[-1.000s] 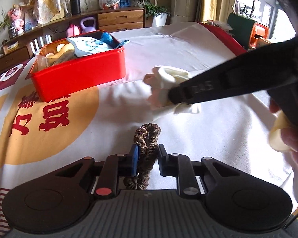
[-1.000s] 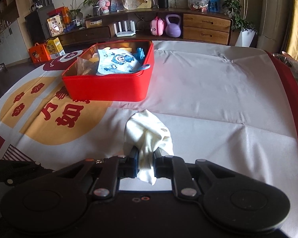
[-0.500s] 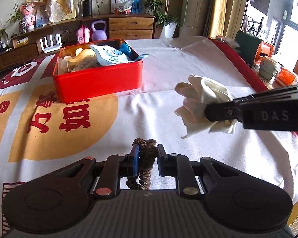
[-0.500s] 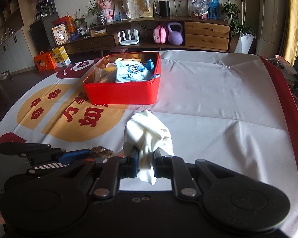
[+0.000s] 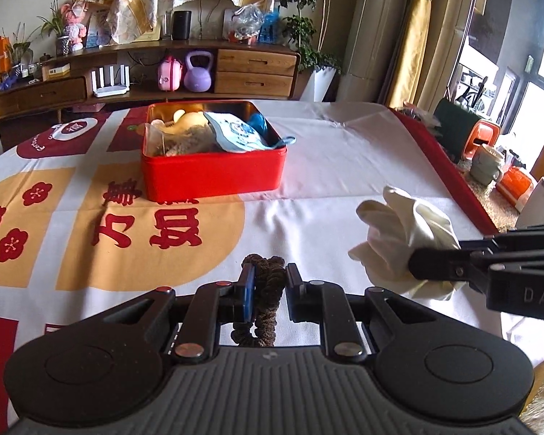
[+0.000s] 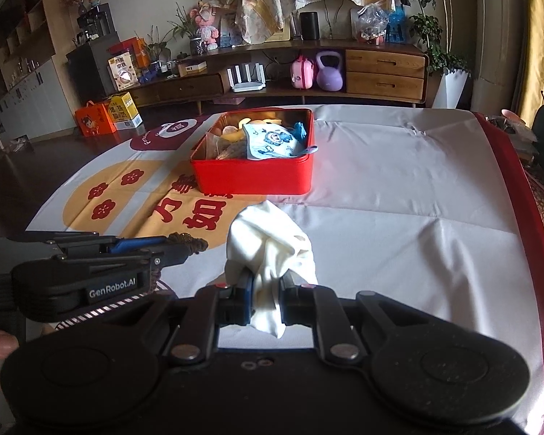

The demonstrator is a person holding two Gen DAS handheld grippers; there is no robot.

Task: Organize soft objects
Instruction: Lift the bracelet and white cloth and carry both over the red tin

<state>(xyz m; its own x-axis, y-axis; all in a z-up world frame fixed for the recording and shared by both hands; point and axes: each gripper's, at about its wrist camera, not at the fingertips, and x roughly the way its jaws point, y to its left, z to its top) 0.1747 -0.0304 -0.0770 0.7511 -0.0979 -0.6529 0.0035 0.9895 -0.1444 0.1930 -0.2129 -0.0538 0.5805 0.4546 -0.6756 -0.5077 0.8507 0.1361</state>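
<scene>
Above the tablecloth (image 5: 344, 152), left gripper (image 5: 268, 290) pinches an upright scrunchie (image 5: 266, 282); right gripper (image 6: 266, 290) pinches cloth (image 6: 268, 246).

Worktop (image 5: 344, 152) spread with a white cloth (image 6: 399, 188), creased along fold lines and edged in red down the right side. Printed toward the left with orange panels, red plum blossoms (image 5: 12, 243) and large red characters (image 5: 176, 228). Bearing directly one red tin (image 5: 214, 175), open-topped and filled with soft items, at the far edge of the orange print, partly over the characters.
</scene>
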